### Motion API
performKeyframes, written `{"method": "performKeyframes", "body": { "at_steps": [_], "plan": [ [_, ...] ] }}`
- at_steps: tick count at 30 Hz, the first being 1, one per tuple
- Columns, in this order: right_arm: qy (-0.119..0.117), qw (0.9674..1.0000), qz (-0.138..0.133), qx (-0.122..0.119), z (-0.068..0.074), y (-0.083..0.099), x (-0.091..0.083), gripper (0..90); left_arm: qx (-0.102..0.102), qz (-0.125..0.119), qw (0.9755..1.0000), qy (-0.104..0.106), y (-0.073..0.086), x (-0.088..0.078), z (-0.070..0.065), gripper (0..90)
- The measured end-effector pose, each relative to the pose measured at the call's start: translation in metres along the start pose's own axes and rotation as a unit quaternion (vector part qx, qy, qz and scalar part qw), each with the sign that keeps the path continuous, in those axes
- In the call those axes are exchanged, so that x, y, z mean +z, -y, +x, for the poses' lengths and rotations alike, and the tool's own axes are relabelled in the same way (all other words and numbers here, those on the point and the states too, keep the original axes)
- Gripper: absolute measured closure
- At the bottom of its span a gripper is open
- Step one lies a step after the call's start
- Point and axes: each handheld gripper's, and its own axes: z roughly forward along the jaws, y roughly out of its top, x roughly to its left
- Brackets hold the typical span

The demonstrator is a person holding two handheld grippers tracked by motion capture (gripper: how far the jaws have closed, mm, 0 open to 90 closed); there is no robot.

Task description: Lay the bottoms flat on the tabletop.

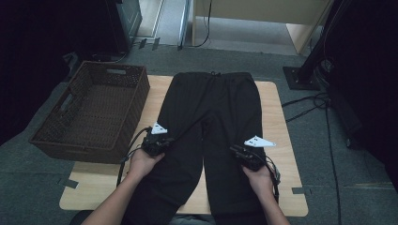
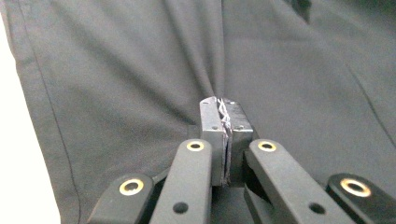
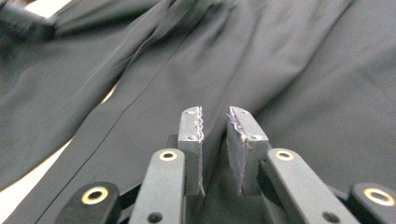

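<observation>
Trousers [image 1: 211, 122], pinched in left hand-held gripper [image 2: 225, 122]

The right claw [image 3: 215, 122] hovers low over black trousers [image 3: 289, 74], its two pads standing a little apart with a narrow gap between them and no cloth caught in that gap. Dark fabric spreads beneath and ahead, creased into long folds, with a seam line running diagonally at left. A sliver of pale worktop [image 3: 21, 192] shows at the lower left.
</observation>
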Motion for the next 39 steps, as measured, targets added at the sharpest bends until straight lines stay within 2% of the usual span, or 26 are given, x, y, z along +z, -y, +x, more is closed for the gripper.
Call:
{"method": "performKeyframes", "body": {
  "at_steps": [3, 6, 8, 10, 12, 15, 18, 19, 20, 21, 23, 25, 27, 30, 36, 37, 38, 39],
  "plan": [
    [0.003, 0.9999, -0.011, 0.007, -0.005, -0.007, 0.003, 75.3, 0.000, 0.009, 0.9999, 0.011, 0.013, -0.008, -0.008, 88.9],
    [0.004, 0.9999, -0.013, 0.009, -0.009, -0.011, 0.006, 75.3, 0.008, 0.016, 0.9998, 0.004, 0.019, -0.014, -0.015, 88.6],
    [0.006, 0.9998, -0.016, 0.013, -0.013, -0.017, 0.011, 75.1, -0.004, 0.015, 0.9998, 0.012, 0.026, -0.021, -0.020, 88.5],
    [0.009, 0.9998, -0.014, 0.013, -0.015, -0.020, 0.015, 74.7, -0.001, 0.018, 0.9998, 0.011, 0.028, -0.023, -0.021, 88.1],
    [0.010, 0.9998, -0.013, 0.013, -0.017, -0.022, 0.019, 74.2, -0.012, 0.023, 0.9996, 0.012, 0.034, -0.026, -0.023, 87.1],
    [0.013, 0.9997, -0.013, 0.013, -0.018, -0.023, 0.022, 73.1, -0.016, 0.018, 0.9995, 0.018, 0.037, -0.028, -0.022, 85.0],
    [0.017, 0.9997, -0.012, 0.009, -0.020, -0.027, 0.029, 68.8, -0.017, 0.004, 0.9997, 0.019, 0.034, -0.030, -0.019, 71.0],
    [0.021, 0.9997, -0.012, 0.009, -0.021, -0.028, 0.034, 63.4, -0.019, -0.001, 0.9996, 0.019, 0.033, -0.030, -0.017, 65.0],
    [0.021, 0.9997, -0.012, 0.009, -0.021, -0.028, 0.034, 63.4, -0.020, -0.007, 0.9997, 0.016, 0.032, -0.030, -0.016, 65.0],
    [0.019, 0.9997, -0.013, 0.013, -0.022, -0.029, 0.040, 60.2, -0.020, -0.010, 0.9997, 0.010, 0.029, -0.028, -0.014, 57.6],
    [0.027, 0.9994, -0.018, 0.011, -0.022, -0.029, 0.044, 57.3, -0.015, -0.014, 0.9998, 0.003, 0.025, -0.025, -0.010, 54.7],
    [0.029, 0.9995, -0.009, 0.010, -0.024, -0.031, 0.049, 54.1, -0.011, -0.012, 0.9999, -0.006, 0.015, -0.015, -0.004, 49.8],
    [0.028, 0.9994, -0.007, 0.016, -0.024, -0.034, 0.053, 51.4, -0.010, -0.012, 0.9998, -0.014, 0.009, -0.009, 0.000, 48.0],
    [0.042, 0.9990, -0.008, 0.009, -0.024, -0.037, 0.059, 49.5, -0.012, -0.007, 0.9996, -0.023, 0.004, 0.000, 0.003, 46.4],
    [0.053, 0.9984, 0.016, 0.004, -0.022, -0.035, 0.067, 48.9, 0.009, -0.002, 0.9993, -0.037, 0.006, 0.009, 0.000, 48.5],
    [0.054, 0.9984, 0.019, 0.000, -0.021, -0.034, 0.067, 48.9, 0.013, -0.001, 0.9990, -0.043, 0.006, 0.009, -0.001, 49.2],
    [0.066, 0.9972, 0.027, -0.020, -0.018, -0.033, 0.069, 49.8, 0.017, -0.003, 0.9988, -0.046, 0.007, 0.008, -0.002, 51.6],
    [0.069, 0.9967, 0.033, -0.027, -0.016, -0.032, 0.071, 50.4, 0.021, -0.004, 0.9984, -0.052, 0.008, 0.008, -0.002, 53.2]
  ]
}}
